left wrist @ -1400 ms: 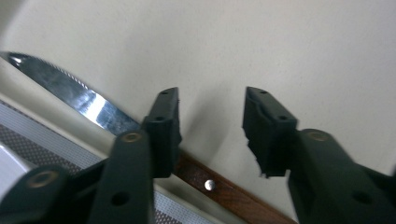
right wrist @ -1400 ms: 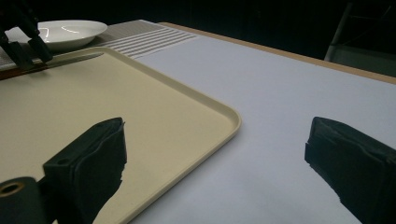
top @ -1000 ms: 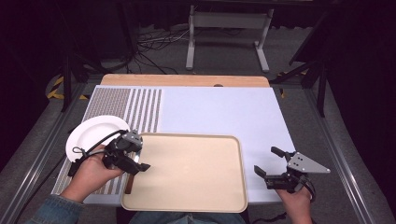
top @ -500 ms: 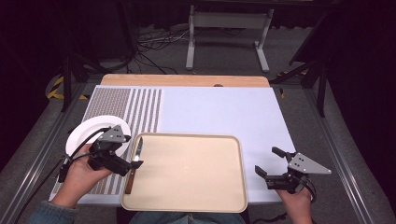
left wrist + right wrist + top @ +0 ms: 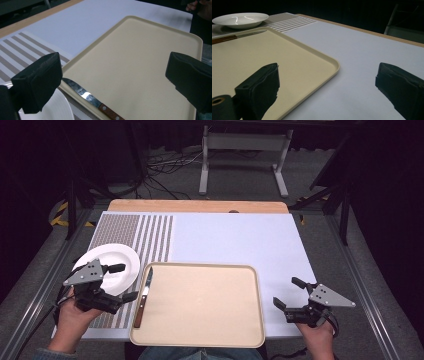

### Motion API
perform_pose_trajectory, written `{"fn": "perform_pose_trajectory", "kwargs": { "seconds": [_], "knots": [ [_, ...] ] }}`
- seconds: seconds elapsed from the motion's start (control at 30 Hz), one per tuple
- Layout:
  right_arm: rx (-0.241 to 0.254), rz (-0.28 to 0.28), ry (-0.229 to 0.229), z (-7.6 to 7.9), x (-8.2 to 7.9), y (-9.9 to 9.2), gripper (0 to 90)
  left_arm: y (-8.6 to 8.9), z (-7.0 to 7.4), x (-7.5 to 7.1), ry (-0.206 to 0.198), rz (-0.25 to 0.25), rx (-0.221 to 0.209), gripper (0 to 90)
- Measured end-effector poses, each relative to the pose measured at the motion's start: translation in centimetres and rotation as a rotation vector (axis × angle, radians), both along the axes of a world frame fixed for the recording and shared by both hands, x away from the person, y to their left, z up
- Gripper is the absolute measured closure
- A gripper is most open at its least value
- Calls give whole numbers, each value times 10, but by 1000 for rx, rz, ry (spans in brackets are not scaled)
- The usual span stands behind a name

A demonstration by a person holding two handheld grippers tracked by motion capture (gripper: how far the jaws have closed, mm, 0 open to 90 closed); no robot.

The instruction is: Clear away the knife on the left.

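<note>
A knife with a brown wooden handle lies along the left rim of the beige tray, blade pointing away from me. My left gripper hovers open just left of it, over the near edge of a white plate. Its jaws have just been opening and nothing is between them. In the left gripper view the knife lies below the spread jaws, apart from them. My right gripper rests open and empty on the white mat right of the tray.
The tray holds nothing but the knife. A striped placemat lies under the plate. The white mat stretches behind the tray to the table's wooden far edge.
My left gripper has drawn back to the left, away from the knife and over the plate's edge, with its jaws wider. The knife stays on the tray's rim. The right gripper has kept still.
</note>
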State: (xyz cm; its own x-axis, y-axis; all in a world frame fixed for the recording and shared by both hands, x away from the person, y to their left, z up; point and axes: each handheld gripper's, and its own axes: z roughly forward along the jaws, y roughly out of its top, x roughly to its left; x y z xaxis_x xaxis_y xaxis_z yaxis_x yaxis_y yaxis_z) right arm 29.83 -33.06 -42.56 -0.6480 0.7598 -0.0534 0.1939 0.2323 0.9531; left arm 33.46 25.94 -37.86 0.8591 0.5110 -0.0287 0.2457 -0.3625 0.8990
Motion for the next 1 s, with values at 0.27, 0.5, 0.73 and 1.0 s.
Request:
{"fn": "perform_pose_trajectory", "kwargs": {
  "seconds": [0.27, 0.5, 0.73, 1.0],
  "knots": [
    [9, 11, -19, 1, -1, 0, 53, 13, -24, -4, -17, 9, -74, 21],
    [19, 11, -32, 2, -2, -1, 45, 22, -39, -10, -22, 9, -107, 16],
    [33, 14, -48, 3, -3, -2, 40, 25, -51, -7, 14, 4, -124, 16],
    [36, 26, -53, 3, -4, -1, 40, 33, -64, 1, 55, 24, -129, 16]
  ]
}}
